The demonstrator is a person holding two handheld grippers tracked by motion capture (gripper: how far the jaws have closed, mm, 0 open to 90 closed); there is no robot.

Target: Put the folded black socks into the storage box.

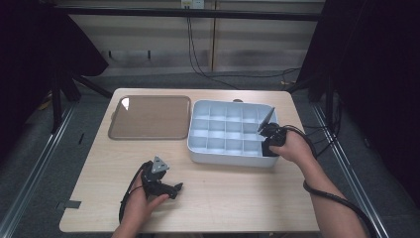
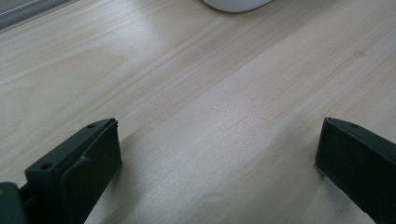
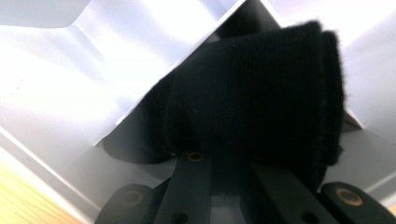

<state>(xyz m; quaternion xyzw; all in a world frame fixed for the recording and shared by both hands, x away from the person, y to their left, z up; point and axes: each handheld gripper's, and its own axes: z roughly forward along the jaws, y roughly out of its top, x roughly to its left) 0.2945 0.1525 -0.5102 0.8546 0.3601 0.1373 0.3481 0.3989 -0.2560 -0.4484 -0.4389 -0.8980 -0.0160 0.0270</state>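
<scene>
A light grey divided box (image 1: 228,157) stands on the right half of the wooden table. My right gripper (image 1: 270,147) reaches into its front right compartment, shut on a rolled black cloth (image 3: 261,93). In the right gripper view the jaws stand close together under the cloth, which lies against the box's dividers (image 3: 154,88). My left gripper (image 1: 174,189) rests low over the table near the front edge, open, with bare wood between its fingers (image 2: 88,158). The box's rounded corner (image 2: 236,3) lies ahead of it.
A flat brown tray (image 1: 148,117) lies at the back left of the table, beside the box. Cables trail from both grippers. Dark curtains and stand legs flank the table.
</scene>
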